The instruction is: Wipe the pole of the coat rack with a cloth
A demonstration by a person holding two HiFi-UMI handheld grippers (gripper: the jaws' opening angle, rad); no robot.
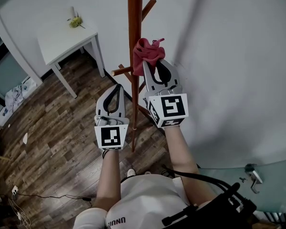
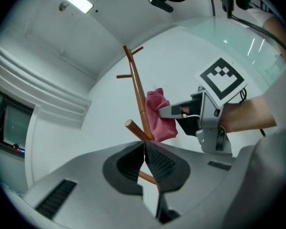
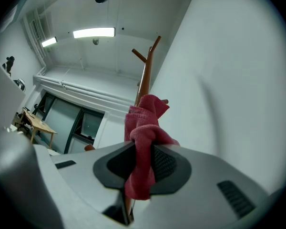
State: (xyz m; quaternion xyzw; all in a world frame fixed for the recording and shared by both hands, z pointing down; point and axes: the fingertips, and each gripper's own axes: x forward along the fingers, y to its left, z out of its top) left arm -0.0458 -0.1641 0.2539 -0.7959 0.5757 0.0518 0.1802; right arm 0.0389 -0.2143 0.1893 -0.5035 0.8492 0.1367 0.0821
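The brown wooden coat rack pole [image 1: 135,27] rises up the middle of the head view. A red cloth [image 1: 148,51] is bunched against the pole's right side, and my right gripper [image 1: 151,63] is shut on it. In the right gripper view the cloth [image 3: 142,128] hangs down between the pads, with the pole [image 3: 144,82] behind it. My left gripper [image 1: 118,87] hangs lower, just left of the pole, shut with nothing in it. The left gripper view shows its jaws [image 2: 144,146] closed, the pole [image 2: 139,94] beyond, and the cloth [image 2: 158,116] held by the right gripper [image 2: 181,111].
Short pegs [image 1: 120,71] stick out of the pole at several heights. A white side table [image 1: 66,37] with a small plant [image 1: 75,21] stands at the back left on the wooden floor. A white wall lies right of the rack, and a glass door handle [image 1: 253,175] at lower right.
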